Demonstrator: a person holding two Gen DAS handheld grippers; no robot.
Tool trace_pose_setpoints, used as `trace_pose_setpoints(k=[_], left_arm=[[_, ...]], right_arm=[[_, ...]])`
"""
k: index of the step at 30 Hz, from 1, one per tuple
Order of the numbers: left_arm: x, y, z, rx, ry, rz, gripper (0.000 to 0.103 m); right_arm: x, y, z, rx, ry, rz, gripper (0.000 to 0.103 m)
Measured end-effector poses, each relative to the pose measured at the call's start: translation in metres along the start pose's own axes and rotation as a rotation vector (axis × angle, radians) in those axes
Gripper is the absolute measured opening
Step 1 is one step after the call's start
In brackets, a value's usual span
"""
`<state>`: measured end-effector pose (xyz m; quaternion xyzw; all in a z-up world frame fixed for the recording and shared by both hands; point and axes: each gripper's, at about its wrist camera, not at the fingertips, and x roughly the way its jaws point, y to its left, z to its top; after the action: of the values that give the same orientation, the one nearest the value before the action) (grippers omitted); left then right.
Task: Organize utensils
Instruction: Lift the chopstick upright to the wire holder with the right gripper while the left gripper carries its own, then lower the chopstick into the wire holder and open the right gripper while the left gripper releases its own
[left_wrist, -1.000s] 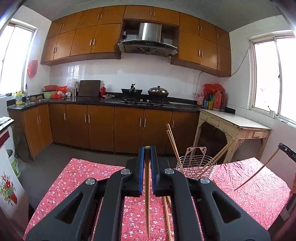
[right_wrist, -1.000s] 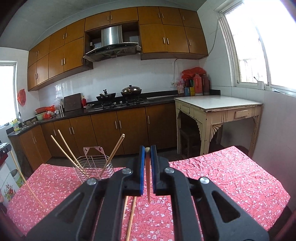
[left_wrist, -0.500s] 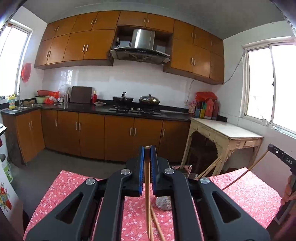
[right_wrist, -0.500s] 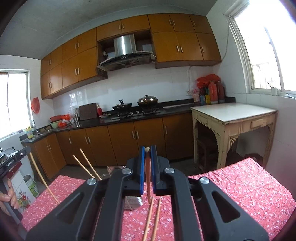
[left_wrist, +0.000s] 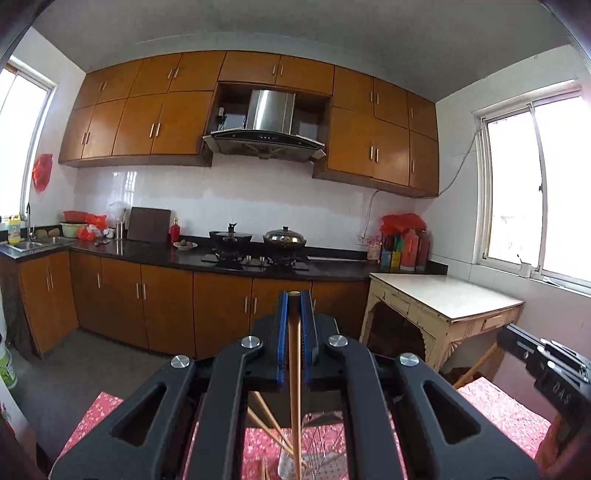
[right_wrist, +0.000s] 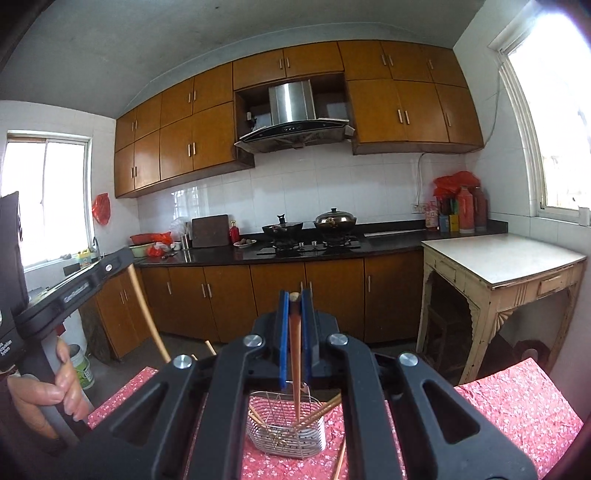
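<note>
The left gripper (left_wrist: 294, 295) is clenched on a single wooden chopstick (left_wrist: 294, 369), which is pinched between its blue pads (left_wrist: 282, 332) near the upper end and hangs straight down toward the table. The right gripper (right_wrist: 294, 295) is likewise clamped on a darker, reddish-brown chopstick (right_wrist: 295, 369) that tapers downward, its lower tip pointing into the wire utensil basket (right_wrist: 286, 428) below. That basket stands on the table's red floral cloth (right_wrist: 517, 406) and already contains several light wooden chopsticks (right_wrist: 321, 408) leaning against its rim at different angles; one more chopstick (right_wrist: 340, 459) lies on the cloth just beside the basket's right side. In the left wrist view the basket is mostly hidden behind the gripper body, so only a sliver of wire and a few slanted sticks show, and whether the held chopstick's tip touches it is hard to say. At the left edge of the right wrist view, a person's hand (right_wrist: 48, 384) grips the handle of the other tool. Behind, a kitchen counter (right_wrist: 332, 247) with a gas hob and two lidded pans runs along the tiled wall.
</note>
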<state>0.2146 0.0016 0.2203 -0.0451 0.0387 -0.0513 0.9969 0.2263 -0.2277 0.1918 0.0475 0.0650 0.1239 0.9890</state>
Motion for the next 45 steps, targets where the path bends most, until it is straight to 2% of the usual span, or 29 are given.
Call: trace_pose_setpoints(k=[9, 21, 31, 42, 44, 45], left_arm=[[0.054, -0.020, -0.017, 0.021, 0.006, 0.030, 0.007], [0.105, -0.005, -0.059, -0.013, 0.125, 0.060, 0.007], [0.116, -0.001, -0.072, -0.016, 0.182, 0.039, 0.007], [0.118, -0.001, -0.072, 0.000, 0.204, 0.050, 0.007], [0.117, -0.002, -0.071, 0.002, 0.209, 0.061, 0.007], [0.116, -0.002, -0.071, 0.005, 0.210, 0.064, 0.009]], right_arm=[[0.066, -0.007, -0.006, 0.034, 0.066, 0.003, 0.007], [0.145, -0.024, -0.042, 0.079, 0.188, 0.020, 0.007], [0.171, -0.029, -0.061, 0.110, 0.262, 0.042, 0.007], [0.176, -0.030, -0.066, 0.107, 0.281, 0.010, 0.008], [0.174, -0.031, -0.067, 0.091, 0.274, -0.009, 0.013], [0.171, -0.033, -0.067, 0.094, 0.270, -0.023, 0.028]])
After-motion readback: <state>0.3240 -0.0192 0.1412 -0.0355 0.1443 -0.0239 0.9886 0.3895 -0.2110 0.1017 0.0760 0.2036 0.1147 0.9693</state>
